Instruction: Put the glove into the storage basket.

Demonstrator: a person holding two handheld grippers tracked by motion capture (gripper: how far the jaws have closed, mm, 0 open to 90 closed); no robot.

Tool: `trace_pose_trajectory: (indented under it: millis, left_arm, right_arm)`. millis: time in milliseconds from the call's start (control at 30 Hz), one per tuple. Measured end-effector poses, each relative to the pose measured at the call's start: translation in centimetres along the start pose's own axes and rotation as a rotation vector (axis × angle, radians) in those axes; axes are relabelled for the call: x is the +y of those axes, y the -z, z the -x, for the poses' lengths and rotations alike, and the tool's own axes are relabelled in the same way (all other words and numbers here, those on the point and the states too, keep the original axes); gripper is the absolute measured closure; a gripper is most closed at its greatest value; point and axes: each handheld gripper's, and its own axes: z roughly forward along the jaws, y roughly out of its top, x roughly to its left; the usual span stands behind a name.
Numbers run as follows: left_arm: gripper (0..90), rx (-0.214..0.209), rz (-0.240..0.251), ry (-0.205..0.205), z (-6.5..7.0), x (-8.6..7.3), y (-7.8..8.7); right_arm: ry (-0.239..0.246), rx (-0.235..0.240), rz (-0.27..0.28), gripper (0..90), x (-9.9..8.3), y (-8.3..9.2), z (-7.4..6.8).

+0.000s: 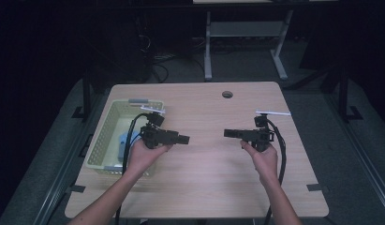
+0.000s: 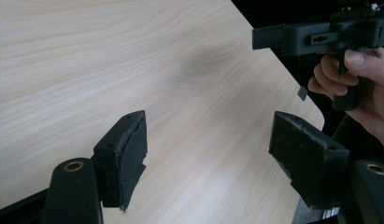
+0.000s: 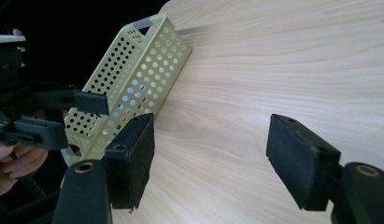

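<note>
Both grippers hover over a light wooden table [image 1: 213,178], pointing at each other across its bare middle. My left gripper [image 1: 186,139] is held in a hand beside a pale green perforated basket [image 1: 102,136]. In the left gripper view its padded jaws [image 2: 208,154] stand wide apart with nothing but tabletop between them. A hand holds my right gripper [image 1: 226,133] at the table's right half. Its jaws [image 3: 210,154] are open and hold nothing. A blue object [image 1: 123,143] lies inside the basket, partly hidden by the left gripper's cable.
The basket [image 3: 133,79] stands along the table's left edge. A round cable hole [image 1: 227,94] sits near the far edge. Beyond the table stands a white desk frame [image 1: 207,47] on dark floor. The other gripper [image 2: 273,37] shows against the table's right edge.
</note>
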Motion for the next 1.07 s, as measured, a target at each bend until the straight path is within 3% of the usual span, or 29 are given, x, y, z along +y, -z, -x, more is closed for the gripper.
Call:
trace_pose_trajectory:
  millis: [600, 700, 1067]
  left_arm:
    - [27.4, -0.044, -0.04, -0.046, 2.4, -1.4, -3.6]
    - [27.4, -0.054, -0.042, -0.036, 2.6, -1.7, -4.1]
    - [27.5, -0.078, -0.067, -0.06, 3.6, -3.3, -6.0]
  right_arm:
    - [-0.029, -0.056, 0.001, 31.7, -1.7, 2.6, 2.6]
    - [-0.04, -0.063, -0.005, 31.5, -2.1, 2.8, 3.0]
    - [-0.064, -0.059, -0.01, 30.6, -3.5, 3.4, 4.2]
